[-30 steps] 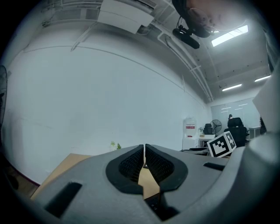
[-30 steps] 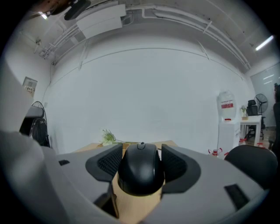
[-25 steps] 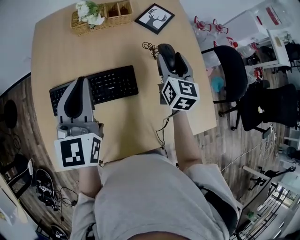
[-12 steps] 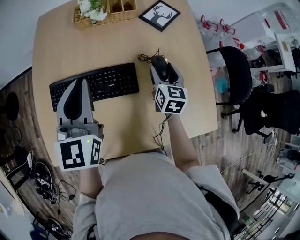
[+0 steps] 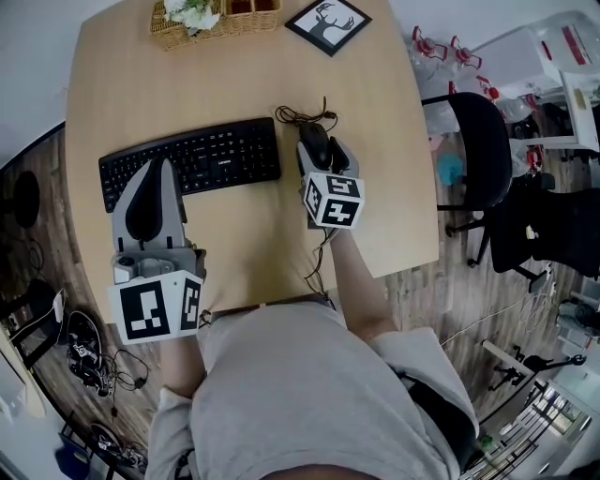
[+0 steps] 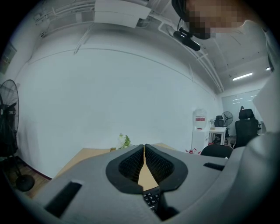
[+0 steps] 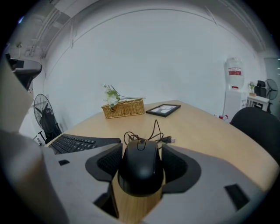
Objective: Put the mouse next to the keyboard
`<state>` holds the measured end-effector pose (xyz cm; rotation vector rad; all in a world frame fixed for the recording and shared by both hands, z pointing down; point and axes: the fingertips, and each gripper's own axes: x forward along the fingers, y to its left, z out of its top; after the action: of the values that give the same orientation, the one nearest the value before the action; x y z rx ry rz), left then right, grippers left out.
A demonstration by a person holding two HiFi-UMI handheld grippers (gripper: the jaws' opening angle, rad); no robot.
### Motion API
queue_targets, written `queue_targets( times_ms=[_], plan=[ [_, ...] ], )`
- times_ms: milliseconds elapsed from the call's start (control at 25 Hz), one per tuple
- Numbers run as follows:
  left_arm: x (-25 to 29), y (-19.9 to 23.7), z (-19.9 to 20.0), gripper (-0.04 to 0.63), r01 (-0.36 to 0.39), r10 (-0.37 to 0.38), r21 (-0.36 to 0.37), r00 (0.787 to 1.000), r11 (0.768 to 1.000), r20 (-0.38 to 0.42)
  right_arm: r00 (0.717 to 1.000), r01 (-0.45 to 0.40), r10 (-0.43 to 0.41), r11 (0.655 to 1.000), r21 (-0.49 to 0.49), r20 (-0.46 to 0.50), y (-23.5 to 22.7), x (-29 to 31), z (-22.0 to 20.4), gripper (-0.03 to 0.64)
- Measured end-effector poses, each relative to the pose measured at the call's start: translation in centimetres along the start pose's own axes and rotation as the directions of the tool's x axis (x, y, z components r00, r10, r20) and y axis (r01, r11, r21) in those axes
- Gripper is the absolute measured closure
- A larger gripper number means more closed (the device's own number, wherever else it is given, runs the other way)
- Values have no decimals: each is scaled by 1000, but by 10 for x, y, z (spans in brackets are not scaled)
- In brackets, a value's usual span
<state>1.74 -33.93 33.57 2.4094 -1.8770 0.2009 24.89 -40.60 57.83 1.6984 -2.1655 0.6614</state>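
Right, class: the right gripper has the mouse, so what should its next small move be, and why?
Probably ease the mouse down onto the table and open the fingers. The right gripper is shut on the mouse, which lies just off the right end of the keyboard. Little seems left but to release it.

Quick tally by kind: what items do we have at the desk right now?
Keyboard: 1
Mouse: 1
Wicker basket: 1
Framed picture: 1
Total: 4
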Motion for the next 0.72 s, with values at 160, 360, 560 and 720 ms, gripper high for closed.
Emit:
queue_targets(
  times_ms=[160,360,560,720],
  plan=[
    [1,-1,-3,575,-9,9,2,1000,1000,-6,999,7,-8,1000,-16,-44,2,5,-17,350],
    [1,0,-3,577,-24,24,3,1000,1000,-8,994,15,-19,999,-40,-107,4,10,-32,350],
    [1,1,-3,577,-32,32,4,999,999,-6,987,28,-35,999,-47,-157,4,14,-40,350],
    [3,2,-3,577,-32,32,1,999,999,-4,983,35,-46,997,-67,-179,4,16,-42,350]
  ],
)
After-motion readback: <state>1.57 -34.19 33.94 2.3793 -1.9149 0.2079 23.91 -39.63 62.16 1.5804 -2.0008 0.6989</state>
